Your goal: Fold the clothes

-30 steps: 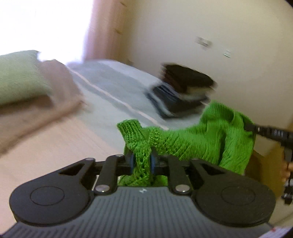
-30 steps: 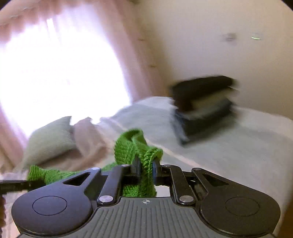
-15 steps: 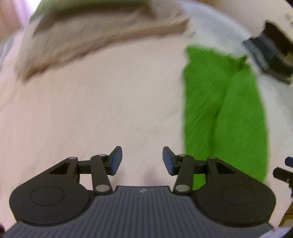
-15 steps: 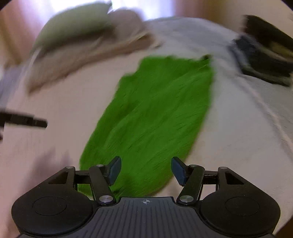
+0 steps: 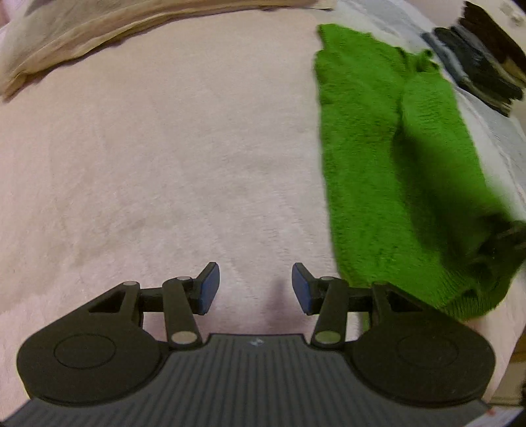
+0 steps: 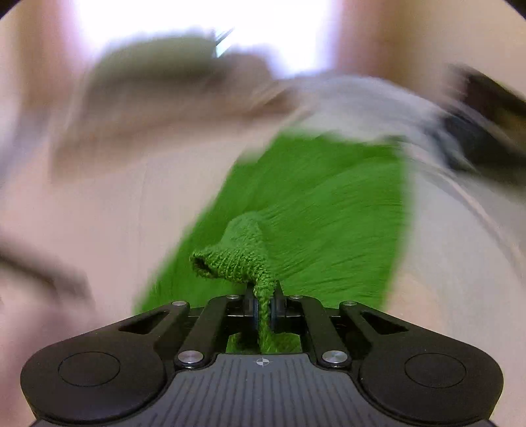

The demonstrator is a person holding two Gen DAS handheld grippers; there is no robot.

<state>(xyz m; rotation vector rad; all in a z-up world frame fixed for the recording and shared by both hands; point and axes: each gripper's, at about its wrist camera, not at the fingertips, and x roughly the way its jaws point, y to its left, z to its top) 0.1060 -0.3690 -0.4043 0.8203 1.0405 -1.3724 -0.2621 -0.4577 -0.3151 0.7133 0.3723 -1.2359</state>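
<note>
A bright green knitted garment point(image 5: 388, 157) lies in a long folded strip on the pink blanket point(image 5: 164, 164), to the right of my left gripper point(image 5: 254, 285). That gripper hangs open over bare blanket with nothing between its blue pads point(image 5: 210, 285). In the right wrist view the green knit point(image 6: 312, 203) spreads ahead, and my right gripper point(image 6: 264, 305) is shut on a pinched-up fold of its near edge. The view there is strongly blurred by motion. The near right corner of the garment in the left wrist view is dark and smeared.
A beige cushion or folded cover point(image 5: 98, 36) lies along the far edge of the blanket. A stack of dark folded clothes point(image 5: 483, 62) sits at the far right on a grey sheet point(image 5: 493, 131). A bright window point(image 6: 197, 26) with pink curtains is behind.
One second ago both grippers held the green knit up. Both then let it down flat and opened. Now the right gripper has shut on its near edge; the left stays open.
</note>
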